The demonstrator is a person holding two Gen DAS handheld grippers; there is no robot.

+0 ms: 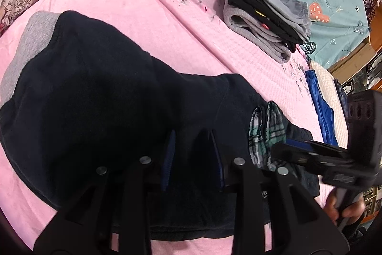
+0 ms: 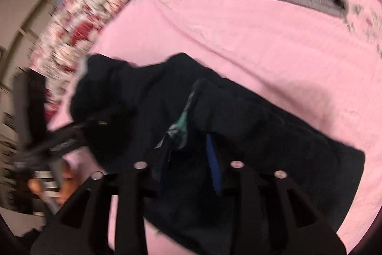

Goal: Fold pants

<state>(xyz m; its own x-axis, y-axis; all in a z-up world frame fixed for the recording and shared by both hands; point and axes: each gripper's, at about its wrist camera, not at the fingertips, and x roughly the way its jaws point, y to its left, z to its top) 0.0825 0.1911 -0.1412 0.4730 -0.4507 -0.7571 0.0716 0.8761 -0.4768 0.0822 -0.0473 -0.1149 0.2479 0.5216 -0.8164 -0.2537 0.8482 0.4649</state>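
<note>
Both grippers are down on the dark pants (image 1: 100, 97), which lie on the pink bedsheet (image 1: 167, 23) near the front edge of the bed, with a grey waistband lining showing at the far left end and a plaid inner lining (image 1: 265, 133) showing near the right end. In the left wrist view the left gripper (image 1: 193, 157) has its blue-padded fingers (image 1: 168, 159) narrowly spaced with dark cloth bunched between them, so it appears to be holding a fold of the pants. In the right wrist view, which is blurred by motion, the right gripper (image 2: 188, 164) also has dark cloth lying between its fingers, just beside the plaid lining, and seems to be pinching it, though the blur leaves that less certain. Each view catches the other gripper at its edge with a hand (image 1: 346, 207) on its handle. A stack of folded clothes (image 1: 262, 16) sits well apart at the far side of the bed. My reading is that the step in hand is gripping one end of the pants for a fold, probably lengthwise or end to end. The next move calls for lifting both pinched points together, carrying them over the rest of the cloth, and laying the edges level without dragging the bottom layer
</note>
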